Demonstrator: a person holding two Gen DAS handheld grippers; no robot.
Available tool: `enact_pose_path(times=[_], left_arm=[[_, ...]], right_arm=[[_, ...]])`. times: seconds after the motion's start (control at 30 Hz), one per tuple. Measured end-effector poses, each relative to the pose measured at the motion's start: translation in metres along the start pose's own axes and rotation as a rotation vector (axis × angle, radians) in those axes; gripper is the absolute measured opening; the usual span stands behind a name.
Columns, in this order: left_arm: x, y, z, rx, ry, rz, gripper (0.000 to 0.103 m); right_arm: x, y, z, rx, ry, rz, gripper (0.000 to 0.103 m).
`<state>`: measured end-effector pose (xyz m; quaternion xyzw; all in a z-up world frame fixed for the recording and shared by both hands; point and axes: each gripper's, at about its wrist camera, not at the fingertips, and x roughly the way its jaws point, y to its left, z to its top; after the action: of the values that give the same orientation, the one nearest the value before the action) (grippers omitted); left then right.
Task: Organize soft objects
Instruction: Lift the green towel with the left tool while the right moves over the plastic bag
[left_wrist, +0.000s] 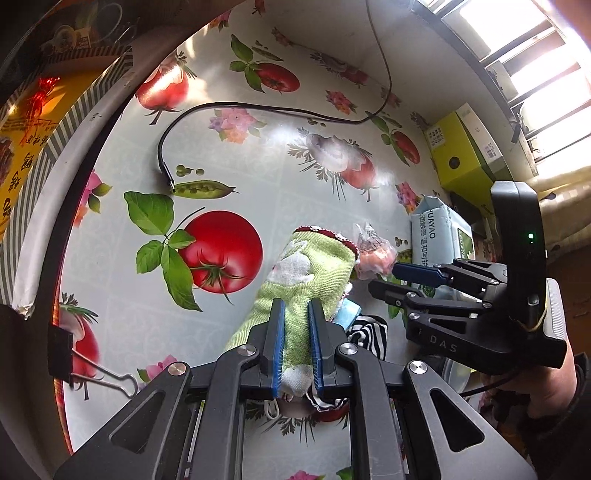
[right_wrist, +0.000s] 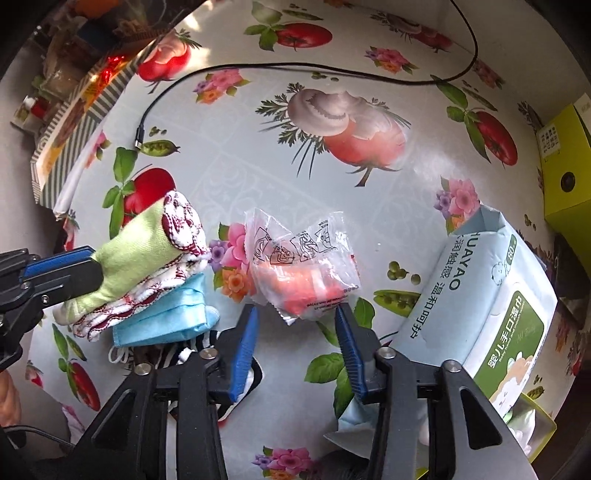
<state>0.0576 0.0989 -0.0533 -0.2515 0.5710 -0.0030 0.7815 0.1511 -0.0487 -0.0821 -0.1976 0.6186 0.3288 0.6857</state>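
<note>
**Left holds the towel; right closing in on the packet**

Left gripper (left_wrist: 297, 345) was clamped on the green towel (left_wrist: 306, 273), pads pinching the roll near its lower end. The towel sat on top of a small pile: a red-patterned white cloth (right_wrist: 177, 273) under it, then a blue mask (right_wrist: 166, 325), then striped fabric (right_wrist: 192, 350) at the bottom. The pile rested on the tomato-print tablecloth (right_wrist: 229, 166), left of centre in the right wrist view.

Just right of the pile lay a clear packet (right_wrist: 303, 269) with something orange inside, crinkled, flat on the cloth. Right gripper (right_wrist: 297, 321) pointed steeply down with its jaws straddling the packet's near edge. The right pad looked to be at the wrapper's corner; the left pad stood apart from it. Not gripped yet, judging by the gap.

Further right: a wipes pack (right_wrist: 495, 317), partly behind the right finger, and a yellow-green box (right_wrist: 565, 177) at the edge. A black cable (right_wrist: 258, 68) ran across the far side, clear of the work.

Notes for the step, as I judge it:
- Take the packet by its body, not the loose film edge; film alone would slip or tear.
- Lower a little further so both pads bracket the orange contents before closing.
- Keep the left clamp steady so the pile does not topple toward the packet.
- Watch the wipes pack; the right finger was near it.
</note>
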Motion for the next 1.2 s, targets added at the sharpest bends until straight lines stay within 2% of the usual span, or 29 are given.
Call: enact_pose_path(times=[0.1,0.23,0.27,0.33,0.37,0.47,0.63,0.7,0.87,0.93,1.03,1.2], left_arm=[[0.002,0.001,0.001,-0.003,0.002,0.001,0.013],[0.003,0.001,0.0,-0.006,0.004,-0.006,0.013],[0.004,0.0,0.0,-0.006,0.006,-0.007,0.013],[0.005,0.001,0.0,-0.009,0.009,-0.01,0.013],[0.005,0.001,0.0,-0.01,0.01,-0.011,0.013],[0.005,0.002,0.001,-0.011,0.009,-0.012,0.013],[0.004,0.004,0.001,-0.019,0.006,-0.011,0.013],[0.003,0.007,0.001,-0.029,0.005,-0.01,0.013],[0.004,0.012,-0.001,-0.047,0.009,-0.007,0.013],[0.007,0.013,-0.002,-0.05,0.014,-0.006,0.013],[0.01,0.012,-0.003,-0.05,0.021,-0.006,0.013],[0.006,0.008,-0.001,-0.041,0.01,-0.01,0.013]], right_arm=[[-0.006,0.0,0.0,-0.001,-0.027,0.022,0.015],[-0.015,-0.003,-0.005,-0.015,-0.038,0.083,0.016],[-0.018,-0.003,-0.006,-0.023,-0.042,0.076,0.019],[-0.023,-0.003,-0.008,-0.02,-0.054,0.053,0.046],[-0.024,-0.007,-0.01,-0.008,-0.065,0.046,0.049],[-0.025,-0.019,-0.001,0.053,-0.072,0.059,0.051],[-0.013,-0.015,0.014,0.118,-0.062,0.103,0.053],[-0.007,-0.013,0.019,0.134,-0.052,0.125,0.054],[0.003,-0.013,0.024,0.15,-0.045,0.118,0.054],[0.005,-0.012,0.025,0.131,-0.044,0.095,0.044],[0.005,-0.012,0.024,0.109,-0.048,0.078,0.038],[-0.009,-0.016,0.018,0.103,-0.077,0.081,0.036]])
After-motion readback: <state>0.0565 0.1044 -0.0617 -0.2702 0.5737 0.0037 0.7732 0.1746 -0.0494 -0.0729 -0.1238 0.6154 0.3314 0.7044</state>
